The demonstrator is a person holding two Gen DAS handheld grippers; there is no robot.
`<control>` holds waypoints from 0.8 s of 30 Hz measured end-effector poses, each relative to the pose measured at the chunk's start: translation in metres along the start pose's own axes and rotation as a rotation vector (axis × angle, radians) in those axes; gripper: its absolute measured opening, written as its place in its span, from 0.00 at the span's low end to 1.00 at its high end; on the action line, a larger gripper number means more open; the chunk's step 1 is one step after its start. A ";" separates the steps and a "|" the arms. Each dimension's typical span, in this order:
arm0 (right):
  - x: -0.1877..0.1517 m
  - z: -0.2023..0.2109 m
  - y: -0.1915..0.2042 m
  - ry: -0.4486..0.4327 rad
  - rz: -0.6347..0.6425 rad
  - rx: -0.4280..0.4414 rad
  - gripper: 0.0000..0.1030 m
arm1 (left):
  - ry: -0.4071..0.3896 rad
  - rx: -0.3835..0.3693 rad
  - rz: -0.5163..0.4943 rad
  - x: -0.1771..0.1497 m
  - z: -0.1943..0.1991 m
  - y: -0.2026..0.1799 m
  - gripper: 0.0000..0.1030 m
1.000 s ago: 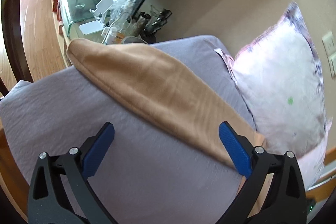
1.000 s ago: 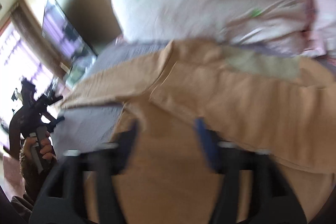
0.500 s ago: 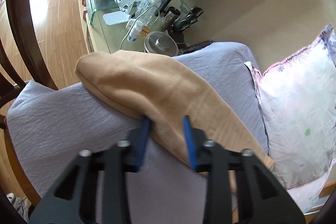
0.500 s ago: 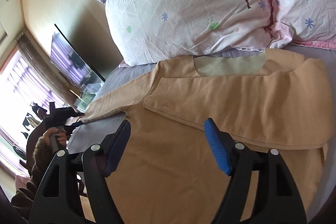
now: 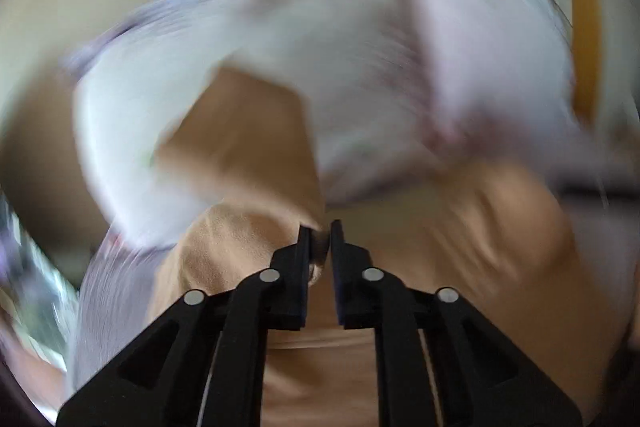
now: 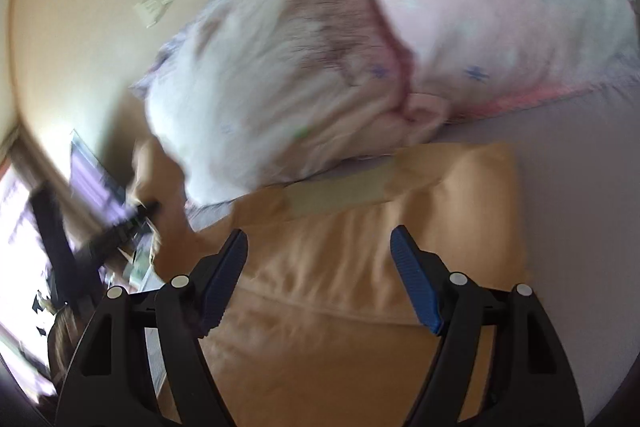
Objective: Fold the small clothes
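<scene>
Left gripper, fingers pressed together on a raised fold of the tan garment, which lies spread on the lavender bed sheet in front of two pillows: a white one and a pink one. Right gripper, blue-padded fingers spread wide, hovers over the garment just below its collar band, gripping nothing. Both views are motion-blurred.

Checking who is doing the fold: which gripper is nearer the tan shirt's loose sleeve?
Left. The left gripper is shut on the tan shirt sleeve, lifting it. The right gripper hovers open above the shirt body.
</scene>
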State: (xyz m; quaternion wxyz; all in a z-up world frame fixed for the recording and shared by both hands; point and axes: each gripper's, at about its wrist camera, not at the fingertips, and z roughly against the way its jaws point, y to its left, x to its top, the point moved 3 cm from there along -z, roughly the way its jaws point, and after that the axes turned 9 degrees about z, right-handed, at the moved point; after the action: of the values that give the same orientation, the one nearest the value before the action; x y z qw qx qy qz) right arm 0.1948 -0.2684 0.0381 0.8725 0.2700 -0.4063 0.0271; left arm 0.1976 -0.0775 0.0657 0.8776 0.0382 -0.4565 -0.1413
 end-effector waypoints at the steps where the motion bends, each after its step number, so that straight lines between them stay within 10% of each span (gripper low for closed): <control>1: -0.001 -0.004 -0.009 0.020 -0.027 -0.008 0.72 | 0.019 -0.001 -0.102 -0.012 -0.008 -0.030 0.13; 4: -0.009 -0.016 -0.035 0.106 -0.105 -0.005 0.56 | 0.066 -0.027 -0.285 -0.057 -0.008 -0.079 0.14; 10: -0.015 -0.044 -0.042 0.209 -0.083 -0.080 0.52 | 0.124 0.011 -0.112 -0.103 0.042 -0.005 0.41; 14: -0.025 -0.070 -0.030 0.267 0.018 -0.155 0.06 | 0.201 0.093 0.018 -0.124 0.051 0.050 0.48; 21: 0.005 -0.007 -0.029 -0.022 0.031 -0.364 0.06 | 0.270 0.080 0.163 -0.156 0.052 0.081 0.51; 24: -0.005 -0.013 -0.056 0.100 0.002 -0.487 0.15 | 0.261 0.074 0.182 -0.158 0.055 0.082 0.52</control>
State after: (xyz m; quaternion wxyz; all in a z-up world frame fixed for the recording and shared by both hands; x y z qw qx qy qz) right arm 0.2159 -0.3085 0.0029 0.9309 0.0499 -0.3574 -0.0575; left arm 0.0850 0.0493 -0.0112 0.9367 0.0469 -0.3450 -0.0380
